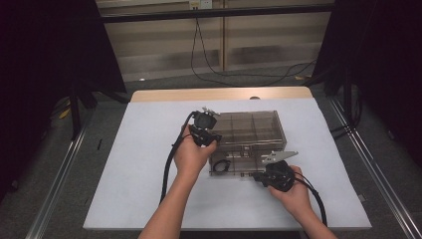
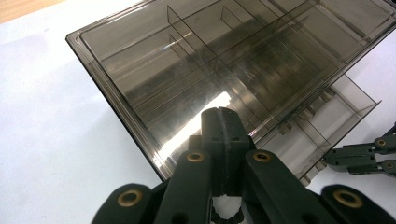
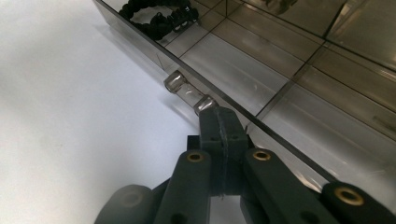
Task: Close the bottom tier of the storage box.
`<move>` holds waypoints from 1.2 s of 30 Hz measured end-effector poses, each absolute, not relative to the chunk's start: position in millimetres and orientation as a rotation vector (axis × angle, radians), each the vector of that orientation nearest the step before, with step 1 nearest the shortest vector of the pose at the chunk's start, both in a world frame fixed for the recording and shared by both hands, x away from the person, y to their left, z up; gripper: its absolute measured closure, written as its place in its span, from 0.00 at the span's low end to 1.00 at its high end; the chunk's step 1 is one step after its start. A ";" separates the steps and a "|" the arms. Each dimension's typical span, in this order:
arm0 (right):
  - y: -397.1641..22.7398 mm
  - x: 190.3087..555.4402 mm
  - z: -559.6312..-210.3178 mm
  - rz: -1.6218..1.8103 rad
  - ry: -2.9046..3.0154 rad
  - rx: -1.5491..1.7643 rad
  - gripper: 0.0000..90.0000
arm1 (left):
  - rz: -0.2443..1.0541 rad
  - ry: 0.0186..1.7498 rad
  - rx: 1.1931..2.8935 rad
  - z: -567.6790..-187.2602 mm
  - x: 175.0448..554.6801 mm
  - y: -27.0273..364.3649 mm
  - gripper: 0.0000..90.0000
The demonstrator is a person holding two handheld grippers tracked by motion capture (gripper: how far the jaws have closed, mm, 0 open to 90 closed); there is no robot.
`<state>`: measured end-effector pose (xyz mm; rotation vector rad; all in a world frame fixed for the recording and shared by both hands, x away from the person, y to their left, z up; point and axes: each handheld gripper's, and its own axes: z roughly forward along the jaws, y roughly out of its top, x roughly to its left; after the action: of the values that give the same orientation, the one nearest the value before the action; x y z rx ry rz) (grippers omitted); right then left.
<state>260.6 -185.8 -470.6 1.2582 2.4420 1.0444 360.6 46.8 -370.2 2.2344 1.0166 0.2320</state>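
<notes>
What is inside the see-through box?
The smoky plastic box stands open, split by dividers into compartments. A black coiled cord lies in one compartment of the lower tray. The other visible compartments look empty. The left gripper and hand cover part of the box.

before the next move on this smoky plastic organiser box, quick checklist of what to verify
1. Smoky transparent compartment box flat on the white table cover: ok.
2. Lid raised, open: ok.
3. Left gripper jaws shut, against the lid: ok.
4. Right gripper jaws shut, at the front edge by the clear latch: ok; actual contact cannot tell.
5. Black coiled band inside its compartment: ok.
</notes>
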 end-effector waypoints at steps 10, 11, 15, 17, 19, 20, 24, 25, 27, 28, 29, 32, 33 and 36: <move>-184.8 264.2 -470.0 1.031 2.437 1.269 1.00 | 0.240 1.012 2.241 -370.0 359.9 45.9 1.00; -184.8 264.5 -469.5 1.021 2.436 1.270 1.00 | 0.240 1.013 2.242 -369.9 359.8 45.8 1.00; -185.2 265.9 -469.8 1.028 2.439 1.266 1.00 | 0.241 1.016 2.241 -369.9 359.8 45.2 1.00; -185.5 266.4 -469.9 1.029 2.440 1.263 1.00 | 0.233 1.014 2.237 -370.2 359.6 44.4 1.00; -185.3 266.9 -469.8 1.022 2.436 1.263 1.00 | 0.219 1.007 2.234 -370.6 359.7 43.1 1.00; -185.1 267.1 -469.8 1.021 2.432 1.269 1.00 | 0.215 1.002 2.235 -370.7 359.6 42.4 1.00; -185.2 267.5 -470.2 1.025 2.429 1.265 1.00 | 0.253 1.004 2.262 -368.9 358.0 37.1 1.00; -185.1 267.4 -470.1 1.021 2.429 1.263 1.00 | 0.240 1.005 2.256 -369.2 358.8 37.6 1.00; -185.1 267.6 -470.5 1.029 2.429 1.259 1.00 | 0.223 1.008 2.252 -369.4 359.7 39.3 1.00; -185.1 267.6 -470.4 1.028 2.431 1.261 1.00 | 0.222 1.014 2.245 -369.7 359.7 39.4 1.00; -185.2 267.7 -470.4 1.029 2.430 1.260 1.00 | 0.213 1.011 2.246 -369.8 360.4 40.4 1.00; -185.1 268.6 -470.5 1.025 2.430 1.256 1.00 | 0.210 1.013 2.242 -369.9 360.7 40.9 1.00; -185.2 269.0 -470.3 1.019 2.432 1.250 1.00 | 0.211 1.013 2.242 -370.0 360.6 40.9 1.00; -184.8 270.3 -470.2 1.018 2.429 1.255 1.00 | 0.219 1.017 2.241 -370.0 359.6 40.5 1.00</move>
<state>270.3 -184.8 -470.2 1.2550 2.4294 1.0184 359.6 40.5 -370.0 2.2414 1.0170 0.2187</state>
